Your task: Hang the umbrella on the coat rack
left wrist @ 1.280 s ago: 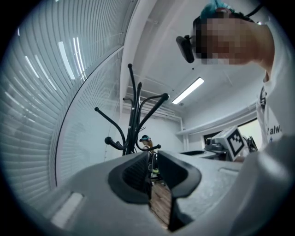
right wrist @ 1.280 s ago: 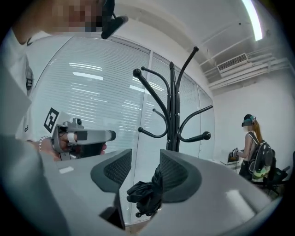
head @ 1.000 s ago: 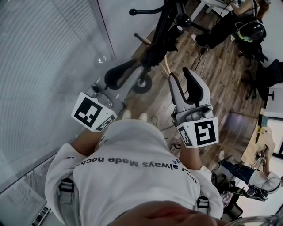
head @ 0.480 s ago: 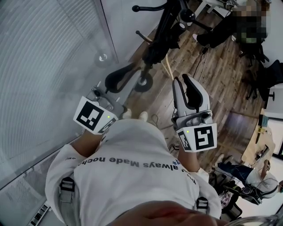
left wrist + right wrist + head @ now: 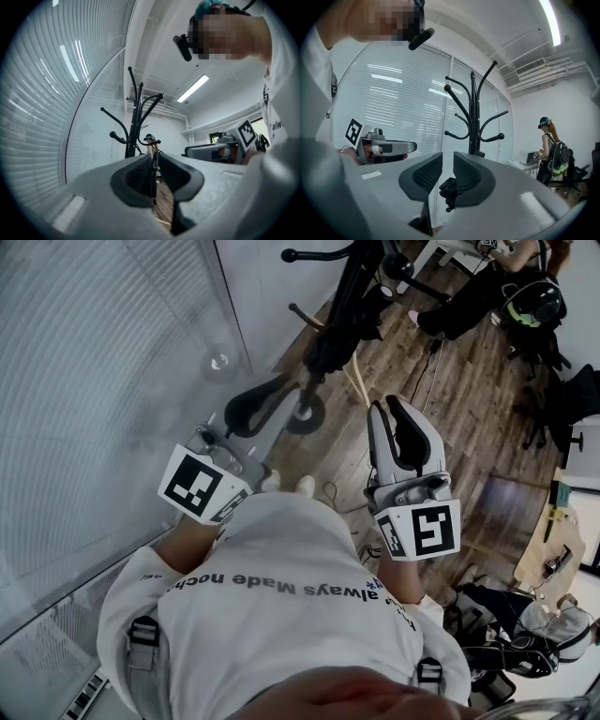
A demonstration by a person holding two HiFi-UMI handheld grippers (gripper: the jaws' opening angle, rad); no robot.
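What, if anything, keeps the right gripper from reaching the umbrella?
Nothing, it seems, so probably yes. The right gripper points at the umbrella hanging on the rack, with only bare floor between. Its shut jaws would need opening, and the person would need to step closer.

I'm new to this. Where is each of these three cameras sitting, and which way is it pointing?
Left gripper view: rides on the left gripper, looking forward along its jaws at the coat rack; the person's white shirt shows at right.
Right gripper view: rides on the right gripper, facing that rack too; shirt at left.
Head view: on the person's head, looking steeply down; shirt and both grippers below, rack at the top.
Shared: all three see the rack.
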